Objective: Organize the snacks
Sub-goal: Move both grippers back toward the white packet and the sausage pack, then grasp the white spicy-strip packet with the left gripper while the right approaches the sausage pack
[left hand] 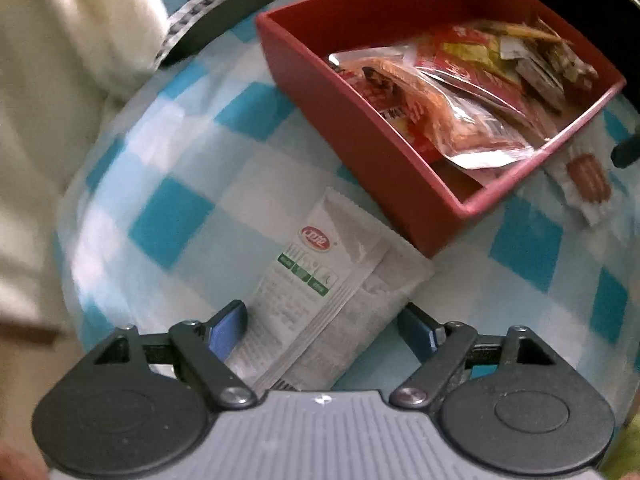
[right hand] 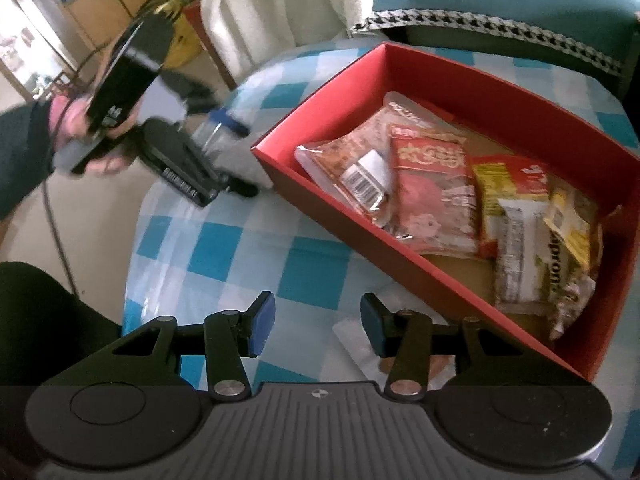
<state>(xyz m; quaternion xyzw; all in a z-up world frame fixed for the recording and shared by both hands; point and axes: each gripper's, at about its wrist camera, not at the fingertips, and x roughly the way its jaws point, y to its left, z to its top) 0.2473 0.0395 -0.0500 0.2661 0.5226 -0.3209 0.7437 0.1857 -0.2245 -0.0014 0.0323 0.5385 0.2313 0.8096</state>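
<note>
Left gripper [left hand: 322,326] is spread wide, jaws straddling the near end of a white sachet [left hand: 320,304] that lies flat on the checked cloth [left hand: 172,220]; neither blue pad looks to be touching it, though motion blur makes that hard to confirm. Sachet's long axis runs from under the gripper body up and slightly left toward the near corner of the red box [left hand: 360,148], so it lies roughly along the finger direction, a bit skewed, not across the gap. Its far right edge sits just beside the box wall, possibly touching; can't tell. Box already holds several snack packets [left hand: 452,92]. Right gripper [right hand: 318,326] also released, nothing between its pads, hovering over the cloth [right hand: 224,256] next to the box [right hand: 360,220]. A second small wrapper [right hand: 360,348] with a brown print lies under and just past its right finger, close against the box's long wall; same wrapper shows at the far right of the left view [left hand: 588,184]. Judgement: sachet is the left's pick, closing needs only the jaws brought in on its width. Right is nearer the brown wrapper, which sits off to its right side, not centred.
</note>
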